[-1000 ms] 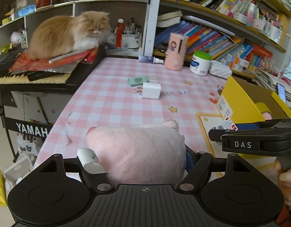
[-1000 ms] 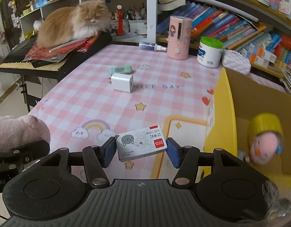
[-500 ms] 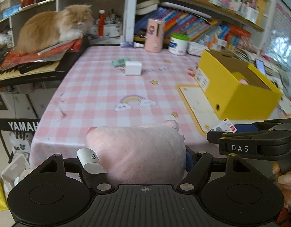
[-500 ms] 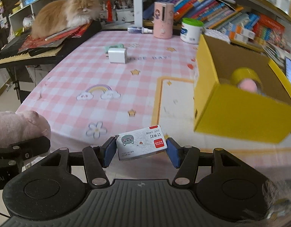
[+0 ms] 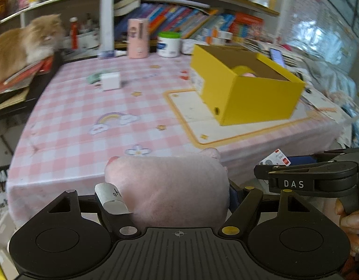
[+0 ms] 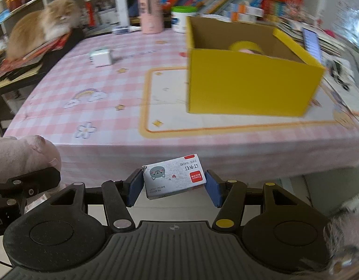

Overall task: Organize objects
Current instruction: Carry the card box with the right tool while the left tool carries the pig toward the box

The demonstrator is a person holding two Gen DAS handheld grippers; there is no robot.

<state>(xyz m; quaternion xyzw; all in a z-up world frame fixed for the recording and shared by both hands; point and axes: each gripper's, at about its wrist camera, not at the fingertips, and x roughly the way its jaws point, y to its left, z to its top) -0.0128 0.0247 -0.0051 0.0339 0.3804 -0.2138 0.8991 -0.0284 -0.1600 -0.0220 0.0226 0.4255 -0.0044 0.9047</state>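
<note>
While the pink-and-white checked tabletop point(image 6: 90, 86) spreads out ahead of us, we are in the carrying step, with both loads held out past its near edge. On its right side stands the open yellow cardboard box point(image 6: 247, 81), resting on a cream mat with an orange border point(image 6: 165, 107); a yellow roll of tape point(image 6: 246, 46) and something pink already lie inside, so we judge this box to be where things belong. Far back, a fluffy ginger cat point(image 6: 44, 25) sits beside the shelves, well apart from our work. Near the tabletop's middle a small white cube-shaped charger point(image 6: 101, 57) waits unsorted, with something green just beside it.

Our left hand-held gripper point(image 5: 170, 198) pinches a soft pink plush toy point(image 5: 167, 186), which bulges between the jaws. Our right hand-held gripper point(image 6: 173, 186) clamps a small white cardboard box of staples with a grey cat print point(image 6: 174, 175), its blue pads point(image 6: 134, 189) pressing the short ends.

Next, we judge, each load must travel up and over the yellow box's near wall before the jaws let go. The plush is bulky and the space inside partly taken, so one hand at a time seems wiser.
</note>
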